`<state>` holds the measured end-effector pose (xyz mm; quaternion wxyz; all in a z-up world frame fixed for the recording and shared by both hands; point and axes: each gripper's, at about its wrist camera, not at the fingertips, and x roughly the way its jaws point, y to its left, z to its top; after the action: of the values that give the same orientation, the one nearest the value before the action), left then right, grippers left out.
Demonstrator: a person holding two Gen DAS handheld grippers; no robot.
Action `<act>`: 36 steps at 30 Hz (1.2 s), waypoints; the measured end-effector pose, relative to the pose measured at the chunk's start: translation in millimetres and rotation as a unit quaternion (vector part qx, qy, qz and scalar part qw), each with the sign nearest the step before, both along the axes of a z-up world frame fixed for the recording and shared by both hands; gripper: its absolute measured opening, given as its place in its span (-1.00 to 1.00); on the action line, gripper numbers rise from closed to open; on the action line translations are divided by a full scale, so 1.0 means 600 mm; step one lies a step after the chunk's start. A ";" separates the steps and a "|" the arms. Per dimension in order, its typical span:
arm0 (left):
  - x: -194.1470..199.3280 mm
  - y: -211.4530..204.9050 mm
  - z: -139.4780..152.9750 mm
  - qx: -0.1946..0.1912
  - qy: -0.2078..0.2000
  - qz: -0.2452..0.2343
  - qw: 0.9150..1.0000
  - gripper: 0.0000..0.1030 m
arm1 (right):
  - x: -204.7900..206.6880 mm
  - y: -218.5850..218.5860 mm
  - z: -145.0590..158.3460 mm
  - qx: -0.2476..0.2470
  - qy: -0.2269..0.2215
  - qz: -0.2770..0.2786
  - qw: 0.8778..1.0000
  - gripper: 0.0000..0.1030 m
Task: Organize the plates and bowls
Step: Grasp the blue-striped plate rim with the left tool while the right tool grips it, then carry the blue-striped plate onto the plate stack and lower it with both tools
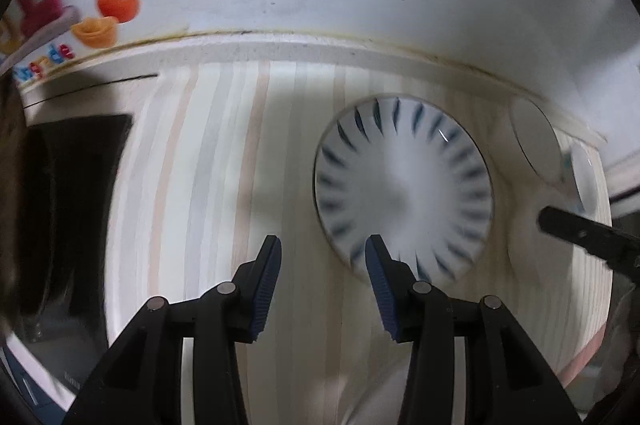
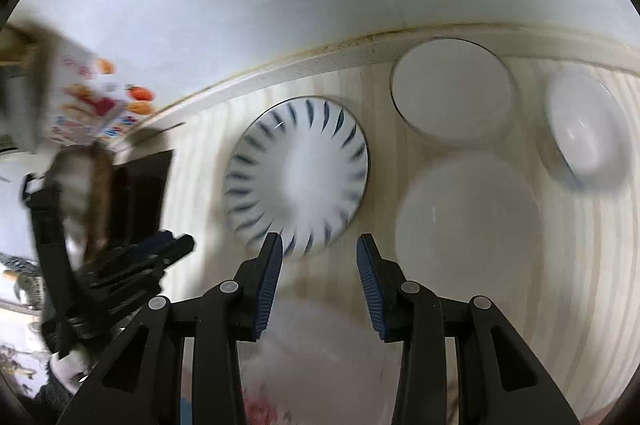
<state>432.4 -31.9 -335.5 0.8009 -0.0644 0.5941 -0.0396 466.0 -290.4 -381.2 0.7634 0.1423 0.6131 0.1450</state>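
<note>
So both grippers are up over the striped tablecloth (image 1: 224,153) right now, pointing steeply down, and neither one has anything in it. The left gripper (image 1: 322,245) has its blue pads partly apart with just bare cloth showing between them. Same deal with the right gripper (image 2: 319,243): jaws partway open, nothing clamped.

The blue-striped plate (image 1: 404,181) sits flat on the cloth, a bit beyond and to the right of the left gripper's tips. From the right wrist view that same plate (image 2: 298,173) is just past the left finger, not touched by it.

Further right there's a cluster of plain white stuff: a white bowl (image 2: 452,91) at the far edge by the wall, a white plate (image 2: 468,221) nearer, just in front of it, and a small bowl (image 2: 584,129) with a thin blue rim off at the right, looking tilted, though it's blurry. Another white dish (image 2: 316,353) sits low and near under the right gripper, too smeared to say what kind.

Over on the left there's a dark appliance (image 1: 72,209) on the counter and a fruit-print box (image 1: 80,1) against the wall. Everything's pretty motion-blurred.
</note>
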 end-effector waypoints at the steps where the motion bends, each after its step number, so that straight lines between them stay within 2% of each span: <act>1: 0.017 0.003 -0.009 -0.004 0.006 0.002 1.000 -0.20 | 0.026 0.006 -0.014 -0.009 0.011 0.003 1.000 -0.19; 5: 0.060 0.008 -0.042 -0.008 0.034 -0.003 0.999 -0.20 | 0.104 0.027 -0.065 -0.041 0.044 0.026 0.998 -0.19; 12: 0.098 -0.006 -0.109 -0.036 0.108 -0.040 0.993 -0.20 | 0.136 0.027 -0.127 -0.069 0.086 0.039 0.993 -0.20; 14: 0.101 -0.009 -0.120 -0.030 0.111 -0.044 0.992 -0.21 | 0.141 0.029 -0.138 -0.072 0.091 0.039 0.992 -0.31; 15: 0.101 -0.011 -0.118 -0.030 0.101 -0.046 0.993 -0.23 | 0.143 0.030 -0.143 -0.074 0.093 0.040 0.992 -0.37; 17: 0.103 -0.015 -0.117 -0.031 0.093 -0.053 0.994 -0.45 | 0.148 0.034 -0.150 -0.094 0.094 0.045 0.990 -0.57; 20: 0.102 -0.019 -0.118 -0.028 0.089 -0.049 0.994 -0.46 | 0.150 0.034 -0.152 -0.104 0.086 0.049 0.990 -0.64; 28: 0.077 -0.025 -0.084 -0.014 0.065 -0.053 0.996 -0.46 | 0.134 0.020 -0.145 -0.092 0.081 0.040 0.992 -0.70; 36: 0.029 -0.027 -0.027 -0.016 0.059 -0.051 0.997 -0.46 | 0.103 0.001 -0.101 -0.074 0.070 0.043 0.994 -0.70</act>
<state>449.7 -48.2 -351.7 0.7603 -0.0495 0.6420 -0.0858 527.8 -289.9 -441.7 0.7203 0.0688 0.6794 0.1215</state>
